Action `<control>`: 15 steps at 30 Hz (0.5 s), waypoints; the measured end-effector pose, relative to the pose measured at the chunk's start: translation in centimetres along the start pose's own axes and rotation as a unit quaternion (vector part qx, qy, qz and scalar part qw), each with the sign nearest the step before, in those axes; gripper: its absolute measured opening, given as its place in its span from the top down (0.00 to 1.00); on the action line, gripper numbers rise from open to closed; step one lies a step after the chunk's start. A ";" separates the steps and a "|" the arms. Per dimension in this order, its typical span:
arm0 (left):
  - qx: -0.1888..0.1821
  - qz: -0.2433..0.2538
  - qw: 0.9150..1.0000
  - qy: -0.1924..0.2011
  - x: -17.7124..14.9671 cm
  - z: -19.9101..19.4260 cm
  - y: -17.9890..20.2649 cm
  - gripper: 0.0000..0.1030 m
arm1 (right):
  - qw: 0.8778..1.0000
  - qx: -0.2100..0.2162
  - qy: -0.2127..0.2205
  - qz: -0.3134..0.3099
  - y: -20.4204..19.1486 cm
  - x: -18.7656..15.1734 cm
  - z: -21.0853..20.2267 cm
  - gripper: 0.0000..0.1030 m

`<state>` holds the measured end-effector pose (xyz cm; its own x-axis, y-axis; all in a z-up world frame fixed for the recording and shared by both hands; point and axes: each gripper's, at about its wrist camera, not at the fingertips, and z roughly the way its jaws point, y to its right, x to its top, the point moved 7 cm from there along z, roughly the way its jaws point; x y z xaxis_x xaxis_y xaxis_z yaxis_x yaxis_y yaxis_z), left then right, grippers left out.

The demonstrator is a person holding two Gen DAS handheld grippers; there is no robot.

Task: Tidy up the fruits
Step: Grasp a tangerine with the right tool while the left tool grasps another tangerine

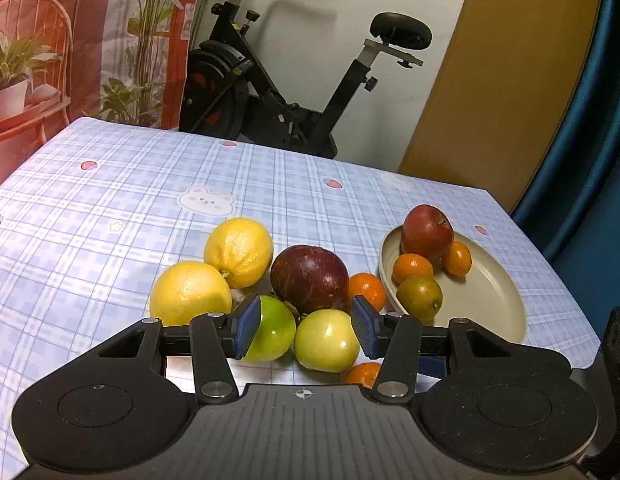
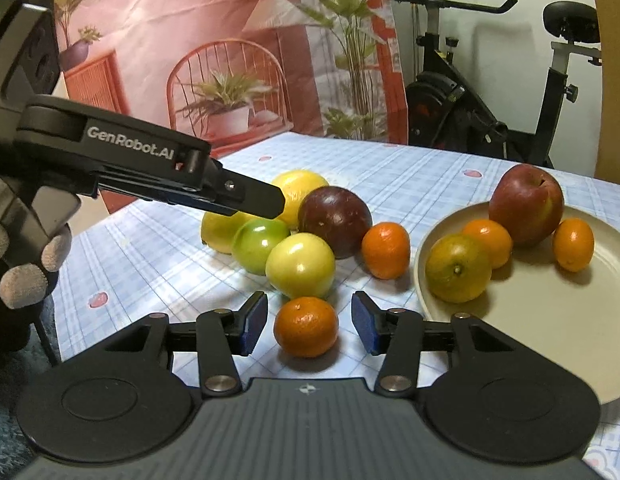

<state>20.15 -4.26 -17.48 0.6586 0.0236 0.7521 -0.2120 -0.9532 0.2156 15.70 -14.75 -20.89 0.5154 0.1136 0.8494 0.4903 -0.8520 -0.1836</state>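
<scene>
Lying straight ahead of the right gripper (image 2: pixel 309 323), a small orange (image 2: pixel 306 326) sat between its blue pads with bare cloth showing on either side, so the jaws were partly open and gripping nothing. The fruit was round, so no axis mattered; what counted was that it was centred in the gap, and the plate (image 2: pixel 549 320) lay just to its right, already holding a red apple (image 2: pixel 525 204) and three small citrus. The right hand looked the nearer one for this piece. The left gripper (image 1: pixel 306 326) hung over the pile on the tablecloth (image 1: pixel 110 208), its jaws partly open, with the pale green fruit (image 1: pixel 325 346) below and between them and the darker green fruit (image 1: pixel 274 332) partly behind the left pad; contact could not be told.
</scene>
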 end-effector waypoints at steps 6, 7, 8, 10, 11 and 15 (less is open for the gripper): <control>0.000 0.003 1.000 0.003 -0.1 -0.2 0.2 0.49 | 1.000 -0.007 -0.019 -0.013 -0.5 -0.4 0.6 0.59; 0.000 0.003 1.000 0.003 -0.1 -0.2 0.2 0.49 | 1.000 -0.008 -0.021 -0.015 -0.6 -0.5 0.6 0.60; 0.001 0.005 1.000 0.002 -0.2 -0.3 0.3 0.49 | 1.000 -0.008 -0.022 -0.017 -0.7 -0.5 0.6 0.61; 0.000 0.005 1.000 0.001 -0.3 -0.2 0.4 0.49 | 0.999 -0.012 -0.028 -0.021 -0.8 -0.6 0.8 0.61; 0.000 0.006 1.000 0.001 -0.3 -0.2 0.4 0.49 | 0.999 -0.014 -0.030 -0.024 -0.9 -0.6 0.9 0.62; -0.002 0.016 1.000 0.002 -0.1 -0.2 0.8 0.49 | 0.999 -0.022 -0.022 -0.022 -0.8 -0.6 0.6 0.62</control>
<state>19.77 -4.98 -17.32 0.6485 -0.0062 0.7612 -0.2356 -0.9525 0.1930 15.38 -13.85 -21.54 0.5259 0.1727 0.8328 0.4817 -0.8675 -0.1243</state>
